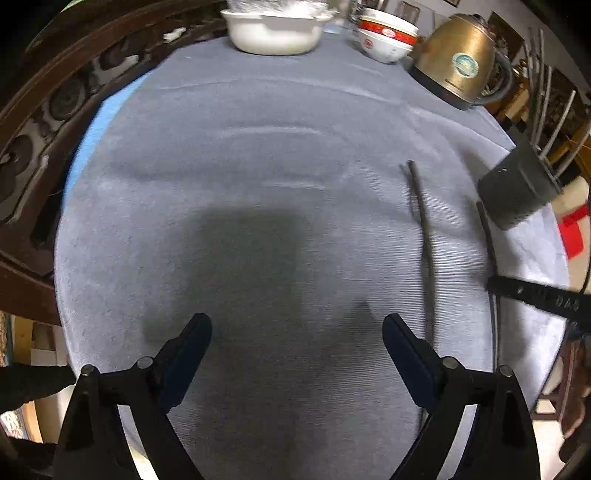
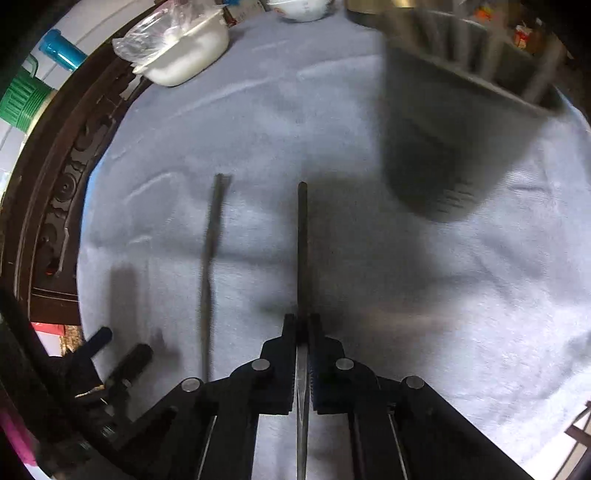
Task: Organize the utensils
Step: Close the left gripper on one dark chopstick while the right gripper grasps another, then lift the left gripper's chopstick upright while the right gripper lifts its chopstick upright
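In the left wrist view, the left gripper [image 1: 297, 347] is seen with its fingers spread wide over bare grey cloth [image 1: 258, 166], nothing between them. At upper left sits a white dish [image 1: 273, 33]; to its right, stacked red-banded bowls [image 1: 386, 38] and a brass-coloured kettle [image 1: 456, 59] whose round label is too blurred to read. A loose chopstick [image 1: 423, 229] lies at centre right, near a dark utensil holder [image 1: 519, 188]. In the right wrist view, the right gripper [image 2: 303, 325] is pinched on a second chopstick [image 2: 302, 236] at centre frame.
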`<state>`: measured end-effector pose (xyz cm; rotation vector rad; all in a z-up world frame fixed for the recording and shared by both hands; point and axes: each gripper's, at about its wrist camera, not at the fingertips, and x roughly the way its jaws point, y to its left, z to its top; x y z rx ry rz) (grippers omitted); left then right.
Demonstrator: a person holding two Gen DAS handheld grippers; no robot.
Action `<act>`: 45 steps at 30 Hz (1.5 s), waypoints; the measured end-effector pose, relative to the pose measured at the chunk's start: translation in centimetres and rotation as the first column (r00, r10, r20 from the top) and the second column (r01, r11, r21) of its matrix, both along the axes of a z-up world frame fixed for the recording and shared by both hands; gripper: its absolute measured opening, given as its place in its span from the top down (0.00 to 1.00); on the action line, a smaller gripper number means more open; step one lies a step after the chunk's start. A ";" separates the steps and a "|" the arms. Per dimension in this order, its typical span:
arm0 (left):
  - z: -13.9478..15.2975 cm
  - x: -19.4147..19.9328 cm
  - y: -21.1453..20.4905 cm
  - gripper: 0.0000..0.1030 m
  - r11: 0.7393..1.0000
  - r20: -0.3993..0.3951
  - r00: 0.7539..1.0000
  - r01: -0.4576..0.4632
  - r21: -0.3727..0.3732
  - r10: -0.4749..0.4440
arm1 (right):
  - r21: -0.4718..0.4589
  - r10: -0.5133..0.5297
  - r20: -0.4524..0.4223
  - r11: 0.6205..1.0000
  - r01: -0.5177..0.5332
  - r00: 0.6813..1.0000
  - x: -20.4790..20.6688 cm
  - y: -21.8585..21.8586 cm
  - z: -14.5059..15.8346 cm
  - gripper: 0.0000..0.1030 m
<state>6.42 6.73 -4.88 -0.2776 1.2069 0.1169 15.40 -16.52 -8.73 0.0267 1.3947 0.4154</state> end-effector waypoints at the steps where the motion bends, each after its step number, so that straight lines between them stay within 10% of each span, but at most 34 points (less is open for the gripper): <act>1: 0.2 0.4 -0.2 0.13 1.000 -0.005 1.000 0.010 -0.019 -0.011 | -0.008 -0.003 -0.005 1.000 0.003 1.000 -0.1 -0.8 -0.1 0.94; 6: 1.6 3.5 -2.4 0.22 0.986 -0.059 0.996 0.059 -0.154 -0.068 | 0.011 -0.016 -0.018 1.000 0.016 1.000 -0.3 -3.7 -0.6 0.94; 18: -0.9 10.2 -6.9 0.63 0.989 -0.309 0.944 0.082 -0.124 -0.117 | 0.117 -0.026 -0.010 0.993 0.027 1.000 -0.7 -6.0 -1.2 0.93; 21: -1.6 11.2 -7.7 0.92 0.986 -0.360 0.920 0.115 -0.125 -0.153 | 0.130 -0.018 -0.014 0.991 0.020 1.000 -0.7 -6.5 -1.2 0.93; 37: -3.9 13.0 -8.9 0.92 0.947 -0.507 0.801 0.296 -0.127 -0.318 | -0.012 0.143 -0.107 0.989 -0.146 0.984 1.6 -3.3 -0.8 0.92; 45: -4.3 13.2 -10.0 0.91 0.939 -0.501 0.799 0.326 -0.105 -0.333 | -0.191 0.203 -0.207 0.951 -0.244 0.957 3.0 0.6 -0.7 0.91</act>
